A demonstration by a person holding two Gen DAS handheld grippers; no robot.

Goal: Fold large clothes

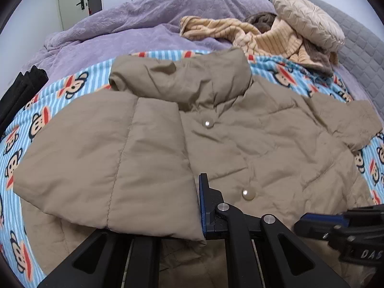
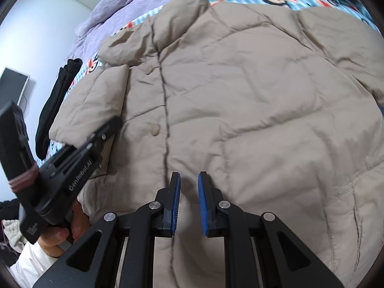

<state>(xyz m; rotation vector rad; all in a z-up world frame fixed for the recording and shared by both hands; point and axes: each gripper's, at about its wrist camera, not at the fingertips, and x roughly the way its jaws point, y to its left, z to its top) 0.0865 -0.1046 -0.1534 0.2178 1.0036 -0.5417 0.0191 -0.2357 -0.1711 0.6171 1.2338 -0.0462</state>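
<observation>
Your left gripper (image 1: pixel 168 206) is clamped on the folded-in sleeve (image 1: pixel 108 163) of the tan jacket (image 1: pixel 264 144); your right gripper (image 2: pixel 188 201) hovers over the jacket front with its jaws a little apart, holding nothing.

The jacket lies front-up on the blue striped blanket (image 1: pixel 79 84) printed with cartoon monkey faces, collar (image 1: pixel 182 76) toward the purple bedspread (image 1: pixel 120 31), two pale snap buttons (image 1: pixel 248 194) down its front. From the right wrist you can read "GenRobot.AI" in white on the left gripper's body (image 2: pixel 79 175); from the left wrist, only "DAS" shows on the right gripper's body. A striped cream sweater (image 1: pixel 240 36) and a beige cushion (image 1: pixel 307 21) lie beyond the collar, and dark folded clothes (image 1: pixel 21 91) sit at the blanket's left edge.
</observation>
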